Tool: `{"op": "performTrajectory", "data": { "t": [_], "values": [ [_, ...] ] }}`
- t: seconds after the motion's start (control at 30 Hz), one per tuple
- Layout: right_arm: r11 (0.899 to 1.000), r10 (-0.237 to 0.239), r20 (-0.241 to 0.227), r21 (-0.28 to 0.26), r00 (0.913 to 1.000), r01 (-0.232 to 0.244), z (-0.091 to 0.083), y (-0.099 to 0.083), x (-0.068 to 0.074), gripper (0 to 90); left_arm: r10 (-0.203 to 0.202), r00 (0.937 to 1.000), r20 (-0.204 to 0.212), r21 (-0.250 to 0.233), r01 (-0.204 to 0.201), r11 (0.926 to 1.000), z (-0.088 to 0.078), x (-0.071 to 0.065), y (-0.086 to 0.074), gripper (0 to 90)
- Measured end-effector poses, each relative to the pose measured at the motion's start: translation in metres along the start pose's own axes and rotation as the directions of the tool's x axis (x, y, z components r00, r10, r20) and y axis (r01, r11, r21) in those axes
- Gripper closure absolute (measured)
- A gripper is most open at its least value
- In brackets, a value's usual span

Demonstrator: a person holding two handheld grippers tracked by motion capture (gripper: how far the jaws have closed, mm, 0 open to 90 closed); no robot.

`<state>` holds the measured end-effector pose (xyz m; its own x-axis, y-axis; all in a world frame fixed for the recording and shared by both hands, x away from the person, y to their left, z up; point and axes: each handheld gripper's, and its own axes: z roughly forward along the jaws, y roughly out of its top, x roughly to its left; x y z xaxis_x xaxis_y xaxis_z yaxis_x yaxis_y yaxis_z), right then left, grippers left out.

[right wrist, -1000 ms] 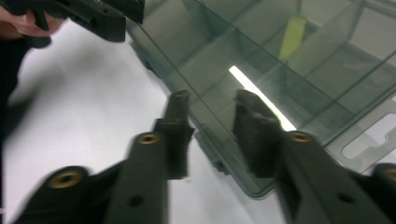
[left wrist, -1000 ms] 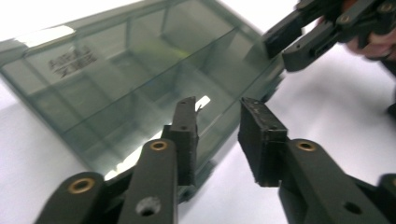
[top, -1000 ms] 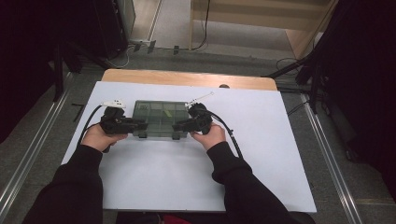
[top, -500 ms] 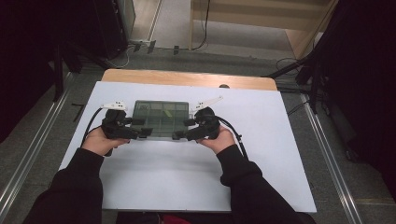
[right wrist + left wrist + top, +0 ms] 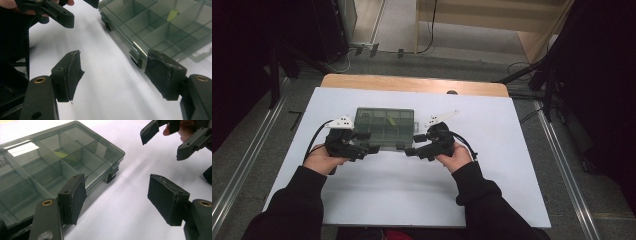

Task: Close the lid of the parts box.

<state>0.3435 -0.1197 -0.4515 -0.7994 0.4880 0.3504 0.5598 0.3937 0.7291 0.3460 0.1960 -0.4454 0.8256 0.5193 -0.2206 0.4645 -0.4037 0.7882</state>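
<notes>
Two open grippers beside a closed compartment box

A smoky transparent compartment box (image 5: 385, 128) lies closed on the white tabletop (image 5: 492, 190). The left hand-held gripper (image 5: 371, 149) and the right hand-held gripper (image 5: 411, 150) stand at its near corners, both with jaws wide apart, holding nothing

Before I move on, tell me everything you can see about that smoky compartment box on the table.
The box is a flat rectangular organiser of smoky translucent plastic, its clear lid shut over a grid of dividers. Two dark latches sit on its near edge. One compartment holds something yellow-green; the rest look empty. It lies flat on the white sheet, between the open left gripper and open right gripper, neither of which grips it.
</notes>
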Motion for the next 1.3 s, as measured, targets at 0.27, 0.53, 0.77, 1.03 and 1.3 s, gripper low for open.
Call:
{"op": "performTrajectory", "data": {
  "t": [0.27,0.53,0.77,1.03,1.3],
  "values": [
    [1.0,-0.019,0.045,-0.022,0.9988,0.02,-0.009,-0.017,0.002,28.4,0.001,0.9998,0.019,0.02,-0.001,0.9998,0.006,-0.011,-0.007,30.4],
    [1.0,-0.028,0.054,-0.002,0.9982,0.028,-0.015,-0.029,0.002,28.5,0.01,0.9996,0.027,0.016,-0.01,0.9998,0.007,-0.019,-0.019,30.5],
    [0.999,-0.041,0.072,0.007,0.9966,0.041,-0.022,-0.044,-0.002,28.8,0.007,0.9998,0.02,0.04,-0.008,0.9992,0.006,-0.022,-0.034,30.5],
    [1.0,-0.017,0.087,-0.009,0.9961,0.018,-0.037,-0.061,-0.005,28.9,0.017,0.9999,-0.003,0.041,-0.016,0.999,-0.001,-0.025,-0.044,30.4],
    [1.0,-0.002,0.12,-0.003,0.9927,0.003,-0.049,-0.08,-0.007,28.5,0.005,0.9998,-0.017,0.022,-0.005,0.9997,-0.01,-0.026,-0.053,30.4]
  ]
}}
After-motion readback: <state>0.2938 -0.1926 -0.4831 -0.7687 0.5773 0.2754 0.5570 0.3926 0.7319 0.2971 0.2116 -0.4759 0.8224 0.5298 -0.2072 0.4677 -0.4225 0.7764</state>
